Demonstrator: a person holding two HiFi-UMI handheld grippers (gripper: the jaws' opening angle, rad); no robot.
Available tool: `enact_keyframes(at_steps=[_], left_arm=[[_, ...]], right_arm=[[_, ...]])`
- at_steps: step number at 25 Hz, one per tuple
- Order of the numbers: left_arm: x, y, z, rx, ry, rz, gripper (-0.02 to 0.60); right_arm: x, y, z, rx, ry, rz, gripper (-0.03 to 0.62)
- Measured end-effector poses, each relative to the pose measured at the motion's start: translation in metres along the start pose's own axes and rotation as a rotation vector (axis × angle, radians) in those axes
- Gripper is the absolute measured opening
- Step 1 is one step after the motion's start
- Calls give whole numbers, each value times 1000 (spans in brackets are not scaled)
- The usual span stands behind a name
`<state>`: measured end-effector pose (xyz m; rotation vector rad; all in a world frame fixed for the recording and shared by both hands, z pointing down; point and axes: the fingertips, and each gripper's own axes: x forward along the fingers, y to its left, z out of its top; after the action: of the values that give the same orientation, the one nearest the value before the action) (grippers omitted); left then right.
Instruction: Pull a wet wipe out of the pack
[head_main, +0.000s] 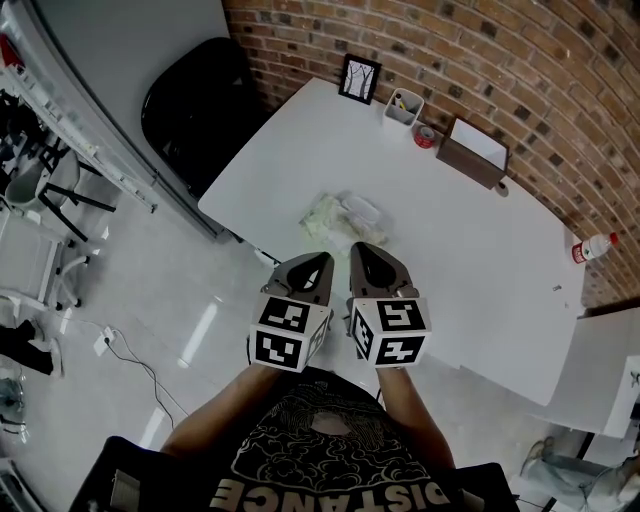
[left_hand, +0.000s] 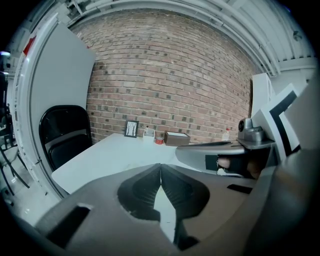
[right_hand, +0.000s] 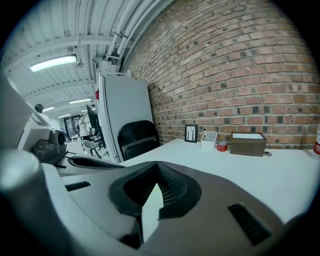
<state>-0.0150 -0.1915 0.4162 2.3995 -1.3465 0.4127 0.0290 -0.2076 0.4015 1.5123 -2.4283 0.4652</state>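
In the head view the wet wipe pack (head_main: 345, 215), pale green with a clear flap on top, lies on the white table (head_main: 480, 260) near its front-left edge. My left gripper (head_main: 321, 258) and right gripper (head_main: 361, 247) hover side by side just short of the pack, tips pointing at it, both shut and holding nothing. The left gripper view shows its jaws (left_hand: 161, 170) pressed together, with the right gripper's body (left_hand: 220, 150) alongside. In the right gripper view the jaws (right_hand: 156, 167) also meet. The pack is hidden in both gripper views.
Along the brick wall stand a framed picture (head_main: 360, 78), a white pen cup (head_main: 403, 105), a small red tin (head_main: 425, 136) and a brown box (head_main: 472, 152). A bottle (head_main: 593, 247) stands at the table's far right. A black chair (head_main: 195, 105) sits left of the table.
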Motion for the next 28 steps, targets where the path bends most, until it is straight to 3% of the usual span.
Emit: enact_keyframes(at_steps=[28], left_arm=[[-46,-23,-7,-2,-57,53,13]], right_arm=[[-52,28,0,-23,-61,45,15]])
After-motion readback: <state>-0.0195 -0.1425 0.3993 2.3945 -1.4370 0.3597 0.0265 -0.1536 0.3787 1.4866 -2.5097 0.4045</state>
